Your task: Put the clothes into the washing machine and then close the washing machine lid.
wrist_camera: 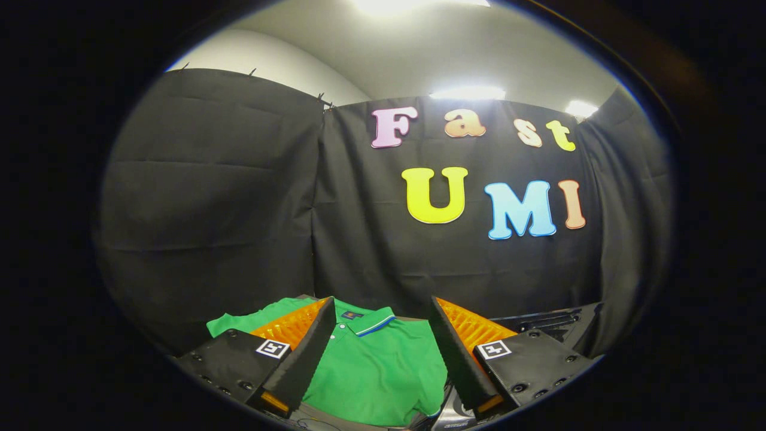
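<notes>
A green polo shirt (pixel 377 371) with a striped collar lies spread flat on a surface below and just ahead of my fingers. My gripper (pixel 383 308) is open and held above the shirt, its two fingers wide apart with nothing between them. The shirt's collar sits in the gap between the fingertips, and one sleeve reaches out past the left finger (pixel 299 335). The right finger (pixel 467 341) covers the shirt's right side.
A dark piece of equipment (pixel 550 323) with slots lies to the right, beyond the right finger. The booth's black cloth wall (pixel 239 209) stands close behind the shirt. Ceiling lights glow above.
</notes>
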Available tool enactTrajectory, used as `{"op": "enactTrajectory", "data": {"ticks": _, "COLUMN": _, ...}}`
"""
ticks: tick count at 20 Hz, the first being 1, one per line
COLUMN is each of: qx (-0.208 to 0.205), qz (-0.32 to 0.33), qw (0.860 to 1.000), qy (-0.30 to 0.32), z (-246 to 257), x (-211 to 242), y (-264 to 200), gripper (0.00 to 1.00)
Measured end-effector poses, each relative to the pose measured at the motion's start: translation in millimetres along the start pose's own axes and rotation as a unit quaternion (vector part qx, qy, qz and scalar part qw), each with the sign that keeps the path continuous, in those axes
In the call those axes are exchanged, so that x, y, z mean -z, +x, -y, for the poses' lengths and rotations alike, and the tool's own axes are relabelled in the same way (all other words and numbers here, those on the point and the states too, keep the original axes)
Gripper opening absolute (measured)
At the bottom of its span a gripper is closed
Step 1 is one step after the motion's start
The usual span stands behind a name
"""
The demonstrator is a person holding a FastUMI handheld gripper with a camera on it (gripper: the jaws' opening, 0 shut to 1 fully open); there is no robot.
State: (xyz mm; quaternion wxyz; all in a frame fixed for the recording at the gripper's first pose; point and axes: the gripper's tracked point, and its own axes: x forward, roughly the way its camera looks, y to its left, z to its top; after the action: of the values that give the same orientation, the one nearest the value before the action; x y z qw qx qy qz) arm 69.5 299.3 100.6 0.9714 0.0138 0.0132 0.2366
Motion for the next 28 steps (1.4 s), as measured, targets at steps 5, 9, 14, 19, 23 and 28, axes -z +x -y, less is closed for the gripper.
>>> {"op": "enactTrajectory", "data": {"ticks": 5, "qx": -0.015, "qz": -0.015, "qw": 1.000, "qy": 0.000, "z": -23.1, "x": 5.8, "y": 15.6, "gripper": 0.98}}
{"op": "enactTrajectory", "data": {"ticks": 9, "qx": -0.026, "qz": -0.044, "qw": 0.999, "qy": 0.004, "z": -40.2, "x": 16.3, "y": 33.4, "gripper": 0.98}}
{"op": "enactTrajectory", "data": {"ticks": 14, "qx": -0.033, "qz": -0.102, "qw": 0.994, "qy": 0.012, "z": -55.8, "x": 40.1, "y": 62.7, "gripper": 0.98}}
{"op": "enactTrajectory", "data": {"ticks": 19, "qx": -0.051, "qz": -0.164, "qw": 0.985, "qy": 0.013, "z": -73.4, "x": 66.9, "y": 78.4, "gripper": 0.98}}
{"op": "enactTrajectory", "data": {"ticks": 23, "qx": -0.058, "qz": -0.216, "qw": 0.975, "qy": -0.001, "z": -83.0, "x": 88.4, "y": 91.0, "gripper": 0.98}}
{"op": "enactTrajectory", "data": {"ticks": 28, "qx": -0.059, "qz": -0.271, "qw": 0.961, "qy": -0.009, "z": -89.3, "x": 113.0, "y": 104.4, "gripper": 0.98}}
